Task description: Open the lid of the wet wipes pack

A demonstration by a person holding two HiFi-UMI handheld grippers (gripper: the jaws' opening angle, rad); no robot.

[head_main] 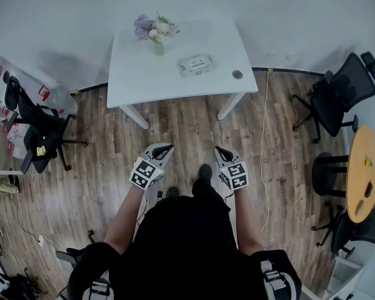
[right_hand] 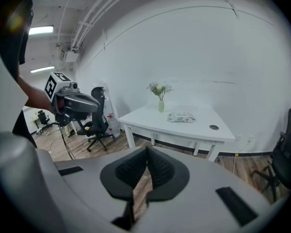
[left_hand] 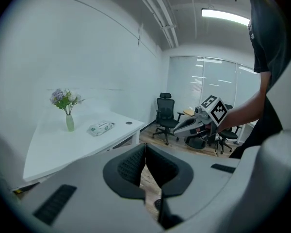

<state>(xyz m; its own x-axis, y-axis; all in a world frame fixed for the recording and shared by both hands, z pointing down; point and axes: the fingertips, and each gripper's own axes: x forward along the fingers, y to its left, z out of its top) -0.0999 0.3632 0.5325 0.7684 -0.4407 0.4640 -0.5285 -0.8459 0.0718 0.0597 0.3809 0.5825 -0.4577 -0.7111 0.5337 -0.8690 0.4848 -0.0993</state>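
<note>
Not much detail from where I sit. The pack (head_main: 194,65) is tiny in all three views, so I can't read its print or tell whether the lid is down. The person's black shirt (head_main: 181,242) blocks the bottom middle of the head view. Each gripper view loses its lower half to that gripper's own grey body. The clutter along the left edge of the room is cut off and too messy to name. Counts: one white table (head_main: 175,83), one pack, one vase (head_main: 157,47) of flowers, one round hole (head_main: 237,74) in the tabletop, two grippers, one round wooden table (head_main: 364,174) off to the right and one pale cable (head_main: 263,136) on the floor. For black chairs I get a left chair (head_main: 34,127) and a right chair (head_main: 340,95), plus dark shapes around the round table that I can't count. The pack is a flat, soft, whitish rectangle with a paler patch on top and a touch of green in the right gripper view. It lies slightly skewed on the table, between the vase and the hole. The left gripper (head_main: 164,149) and right gripper (head_main: 222,150) are side by side over the wood floor, short of the table and well apart from the pack. Both have their pads pressed together with nothing between them.
</note>
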